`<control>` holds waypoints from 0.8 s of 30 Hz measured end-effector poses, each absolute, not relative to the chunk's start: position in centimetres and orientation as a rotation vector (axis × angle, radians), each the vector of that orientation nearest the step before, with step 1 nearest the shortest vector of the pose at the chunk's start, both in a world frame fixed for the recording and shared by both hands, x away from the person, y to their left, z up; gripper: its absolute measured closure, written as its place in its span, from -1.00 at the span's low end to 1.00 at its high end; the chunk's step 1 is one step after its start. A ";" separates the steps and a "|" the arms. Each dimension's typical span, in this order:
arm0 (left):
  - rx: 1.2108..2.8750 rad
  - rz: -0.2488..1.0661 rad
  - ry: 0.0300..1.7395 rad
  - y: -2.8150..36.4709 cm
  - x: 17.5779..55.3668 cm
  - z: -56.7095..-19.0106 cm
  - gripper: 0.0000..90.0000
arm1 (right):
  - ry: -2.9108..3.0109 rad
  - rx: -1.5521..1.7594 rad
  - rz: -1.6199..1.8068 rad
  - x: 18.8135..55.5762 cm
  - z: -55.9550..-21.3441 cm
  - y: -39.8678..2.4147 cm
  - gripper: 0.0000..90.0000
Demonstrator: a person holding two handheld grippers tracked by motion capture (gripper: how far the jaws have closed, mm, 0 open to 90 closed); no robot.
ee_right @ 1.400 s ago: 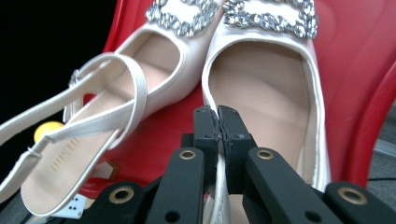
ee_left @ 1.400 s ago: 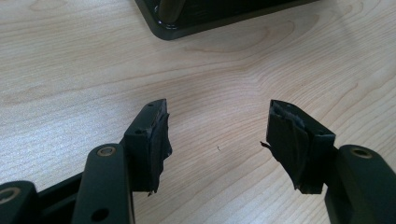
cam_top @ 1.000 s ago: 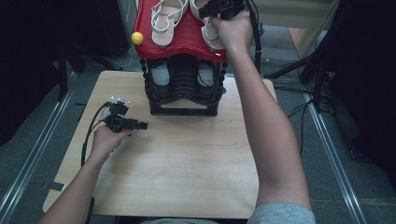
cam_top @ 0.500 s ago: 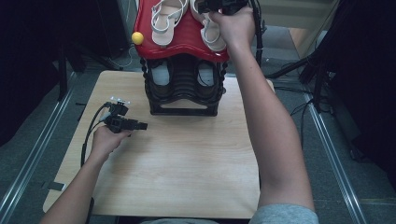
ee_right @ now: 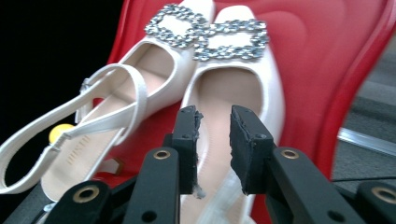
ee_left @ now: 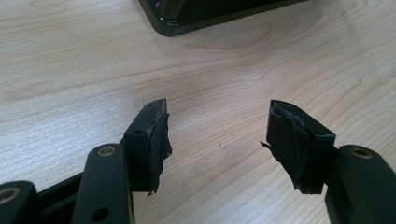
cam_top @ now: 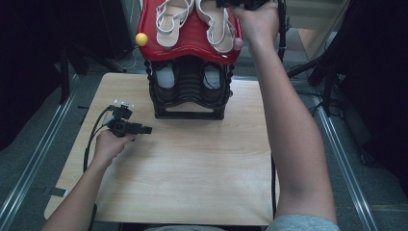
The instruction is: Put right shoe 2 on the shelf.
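On the pale wooden table [cam_top: 192, 168], near the person, the left gripper [ee_left: 219, 140] rests with jaws wide apart and nothing between them. Farther off, over the glossy red shoe-rack tray [ee_right: 327, 70], the right gripper [ee_right: 214, 140] has just been opening; its jaws stand slightly parted above the right-hand cream slingback shoe with a rhinestone buckle [ee_right: 233, 88], gripping nothing.

My left hand-held gripper [cam_top: 126, 126] rests low on the counter [cam_top: 192, 183] in front of the shoe rack [cam_top: 190, 91], jaws parted. My right arm reaches over the rack's top; the right hand-held gripper [ee_right: 214, 140] there has just been opening, nothing between its jaws.
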State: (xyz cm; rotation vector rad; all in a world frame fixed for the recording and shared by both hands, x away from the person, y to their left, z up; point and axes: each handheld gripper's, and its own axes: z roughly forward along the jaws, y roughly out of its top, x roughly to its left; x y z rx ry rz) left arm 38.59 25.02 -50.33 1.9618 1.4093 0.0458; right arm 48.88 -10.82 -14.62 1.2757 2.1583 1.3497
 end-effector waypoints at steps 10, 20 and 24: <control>1.964 0.048 1.408 25.0 38.6 -50.3 -0.13 | 2.110 1.336 1.340 49.0 -15.4 -14.0 0.61; 1.965 0.051 1.409 25.1 38.6 -50.3 -0.13 | 2.089 1.393 1.336 49.2 -18.0 -16.8 0.57; 1.960 0.052 1.413 25.2 38.6 -50.3 -0.13 | 2.080 1.397 1.329 48.8 -19.2 -17.9 0.56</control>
